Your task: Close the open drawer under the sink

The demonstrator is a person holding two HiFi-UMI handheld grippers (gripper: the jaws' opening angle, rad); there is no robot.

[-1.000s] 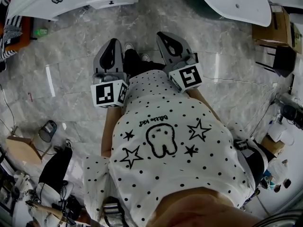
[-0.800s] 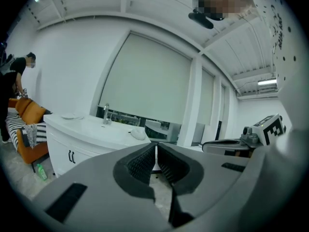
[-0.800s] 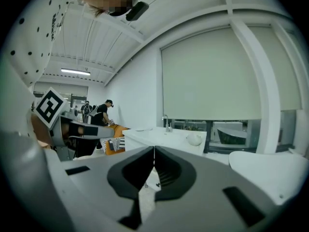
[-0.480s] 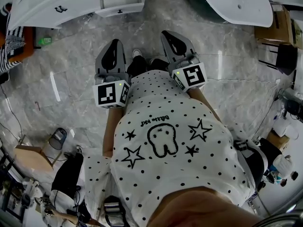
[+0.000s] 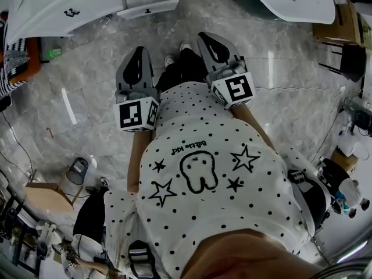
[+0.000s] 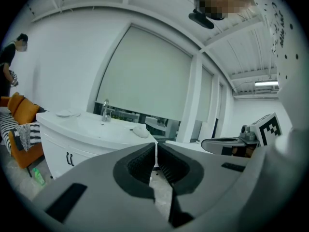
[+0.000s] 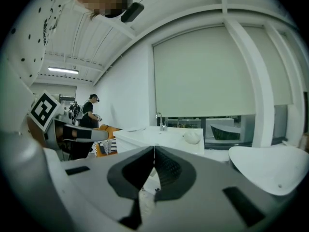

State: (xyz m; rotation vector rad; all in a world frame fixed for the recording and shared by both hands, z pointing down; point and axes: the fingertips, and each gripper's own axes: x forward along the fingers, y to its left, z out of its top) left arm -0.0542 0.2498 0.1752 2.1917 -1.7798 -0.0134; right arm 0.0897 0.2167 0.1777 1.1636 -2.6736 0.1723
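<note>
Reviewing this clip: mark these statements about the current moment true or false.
1. The left claw and the right claw are both shut and empty. True.
2. The drawer sits flush with the vanity front. False: it juts out, open.
3. The left claw touches the drawer. False: bare floor lies between them.
4. A faucet stands on the vanity. True.
5. The floor is wooden. False: it is grey and marble-like.

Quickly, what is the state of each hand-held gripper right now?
Left hand-held gripper: closed, holding nothing.
Right hand-held gripper: closed, holding nothing.
</note>
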